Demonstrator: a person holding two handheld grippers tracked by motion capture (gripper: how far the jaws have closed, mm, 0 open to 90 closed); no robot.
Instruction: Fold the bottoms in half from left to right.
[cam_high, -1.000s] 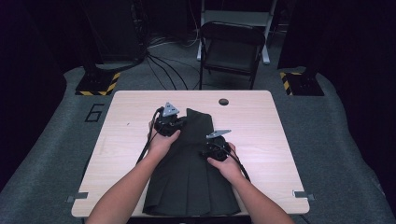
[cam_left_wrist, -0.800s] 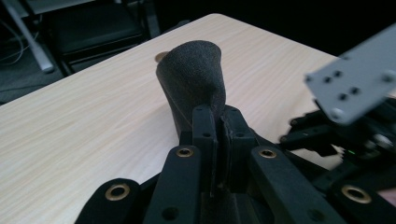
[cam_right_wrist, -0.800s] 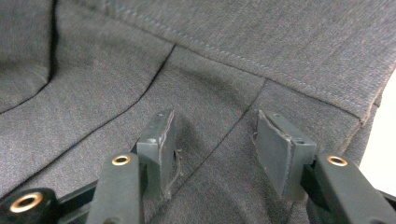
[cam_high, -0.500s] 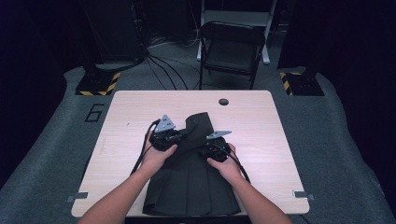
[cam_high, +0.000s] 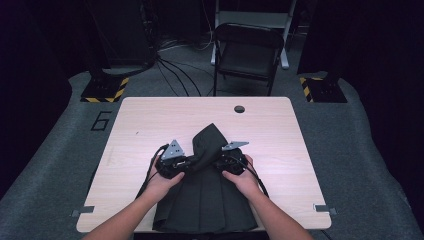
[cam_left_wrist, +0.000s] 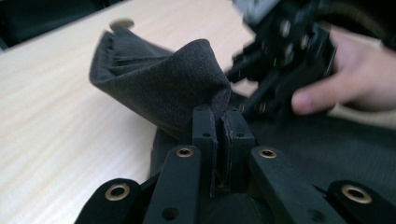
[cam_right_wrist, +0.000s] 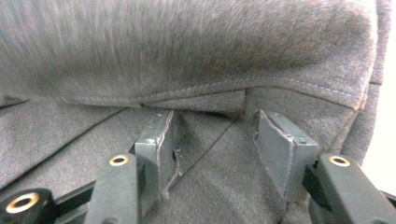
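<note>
High view: dark grey garment (cam_high: 202, 200) lies on the near middle of the pale wooden counter (cam_high: 150, 117), its near edge at the counter's front edge, its far end folded up and back toward the person into a raised hump. Left gripper (cam_high: 186, 163) sits at the hump's left side, right gripper (cam_high: 219, 162) at its right, both touching the cloth, each held in a hand with the forearm coming in from below. Small round hole (cam_high: 239, 109) in the counter near the far edge; folding chair (cam_high: 248, 52) stands beyond the counter on the grey floor, with cables beside it. Left gripper view: the two black fingers (cam_left_wrist: 205, 135) are pressed together, pinching a fold of the garment (cam_left_wrist: 163, 88) that rises above them and curls over to the left; bare counter (cam_left_wrist: 51, 121) to the left; the right gripper (cam_left_wrist: 285, 65) and the hand holding it appear blurred at upper right, close to the cloth. Right gripper view: fingers (cam_right_wrist: 156, 144) stand partly apart, resting against the garment (cam_right_wrist: 187, 56), with flat cloth lying between them and a stitched hem folded over just above the tips; the pads do not press on anything.
</note>
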